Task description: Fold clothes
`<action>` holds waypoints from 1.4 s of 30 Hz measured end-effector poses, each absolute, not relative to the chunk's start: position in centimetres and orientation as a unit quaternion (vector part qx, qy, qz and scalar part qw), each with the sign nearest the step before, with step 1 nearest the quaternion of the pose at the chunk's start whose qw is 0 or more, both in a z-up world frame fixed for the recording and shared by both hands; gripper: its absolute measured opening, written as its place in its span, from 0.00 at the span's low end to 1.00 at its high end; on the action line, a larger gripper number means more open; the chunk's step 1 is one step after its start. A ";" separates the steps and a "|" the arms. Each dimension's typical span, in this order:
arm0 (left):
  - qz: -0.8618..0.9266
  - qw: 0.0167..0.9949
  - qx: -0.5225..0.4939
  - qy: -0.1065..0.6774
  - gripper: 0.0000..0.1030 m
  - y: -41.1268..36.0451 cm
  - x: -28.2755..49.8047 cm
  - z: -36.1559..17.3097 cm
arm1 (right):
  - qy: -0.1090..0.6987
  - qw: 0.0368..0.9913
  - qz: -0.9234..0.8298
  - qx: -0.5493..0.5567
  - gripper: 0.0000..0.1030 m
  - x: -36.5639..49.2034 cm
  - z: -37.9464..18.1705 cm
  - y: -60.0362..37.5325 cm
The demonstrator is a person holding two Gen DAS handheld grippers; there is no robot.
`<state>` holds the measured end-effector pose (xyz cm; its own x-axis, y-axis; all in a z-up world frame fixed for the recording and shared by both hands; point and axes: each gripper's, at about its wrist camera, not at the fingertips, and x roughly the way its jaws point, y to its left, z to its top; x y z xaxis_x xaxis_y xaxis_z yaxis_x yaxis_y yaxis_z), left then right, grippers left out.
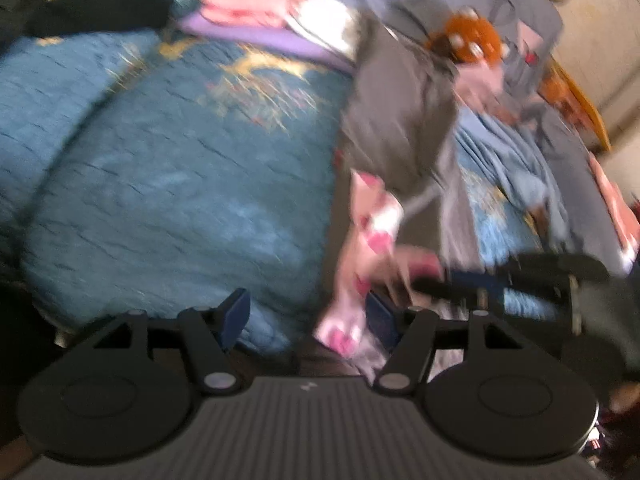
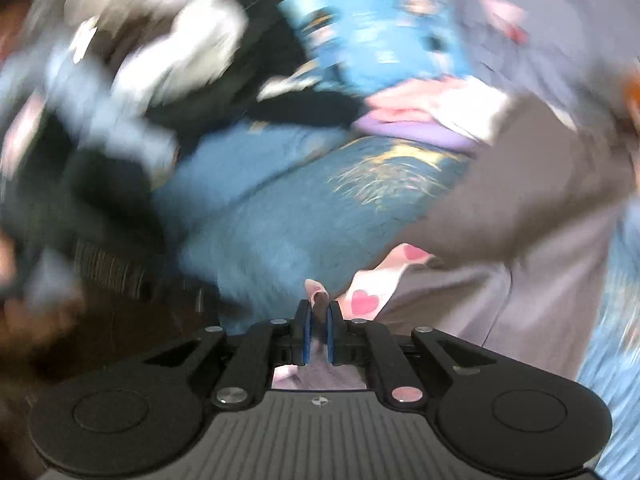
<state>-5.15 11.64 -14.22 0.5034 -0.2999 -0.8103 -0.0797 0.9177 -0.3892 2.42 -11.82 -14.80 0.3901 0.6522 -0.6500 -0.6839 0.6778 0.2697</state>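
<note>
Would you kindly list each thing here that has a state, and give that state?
Left gripper: open, pads clear of the cloth.
Right gripper: shut on heart-print garment.
Heart-print garment: crumpled, unfolded, one edge pinched.
Grey garment: spread loosely, unfolded, over the bedspread.
Folded stack: pink and purple pieces lying flat at the far end.
Blue bedspread: spread out, wrinkled.

My left tongs (image 1: 308,316): matt black plastic, blue pads
My right tongs (image 2: 319,332): same matt plastic, shiny metal rivets
Heart-print garment (image 2: 370,294): soft pale cloth
Bedspread (image 1: 168,184): blue quilted cloth, crinkled, gold stitching
Grey garment (image 2: 520,216): smooth matt cloth
</note>
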 end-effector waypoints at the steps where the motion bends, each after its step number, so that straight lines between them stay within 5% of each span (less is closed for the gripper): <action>1: -0.077 0.842 -0.195 0.497 0.66 11.4 -5.2 -14.4 | 0.392 0.828 0.399 0.038 0.07 3.1 -15.0 -12.8; 9: -0.128 0.852 -0.186 0.473 0.66 8.5 -4.9 -14.3 | 0.420 0.771 0.400 0.262 0.08 5.1 -15.8 -16.3; 18: -0.170 0.866 -0.156 0.444 0.66 5.5 -3.6 -14.2 | 0.441 0.728 0.413 0.324 0.19 6.0 -16.2 -15.7; 31: -0.219 0.829 -0.265 0.441 0.69 8.0 -2.8 -16.0 | 0.438 0.753 0.375 0.317 0.28 7.9 -15.6 -17.1; 33: -0.213 0.826 -0.273 0.445 0.66 8.2 -2.6 -16.3 | 0.432 0.763 0.362 0.316 0.28 8.2 -15.4 -18.0; 36: -0.209 0.816 -0.283 0.459 0.38 8.4 -2.2 -16.9 | 0.430 0.786 0.341 0.285 0.28 8.5 -15.2 -18.3; 38: -0.207 0.808 -0.284 0.473 0.09 8.2 -1.9 -17.4 | 0.432 0.809 0.321 0.237 0.28 8.8 -14.8 -17.6; 42: -0.196 0.823 -0.254 0.468 0.04 7.4 -2.0 -16.9 | 0.447 0.833 0.289 0.149 0.28 10.2 -14.3 -15.6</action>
<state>-1.98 7.44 -16.90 0.4844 -0.5615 -0.6709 0.0854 0.7935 -0.6025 10.15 -15.58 -14.29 0.4333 0.6155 -0.6583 -0.3493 0.7881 0.5069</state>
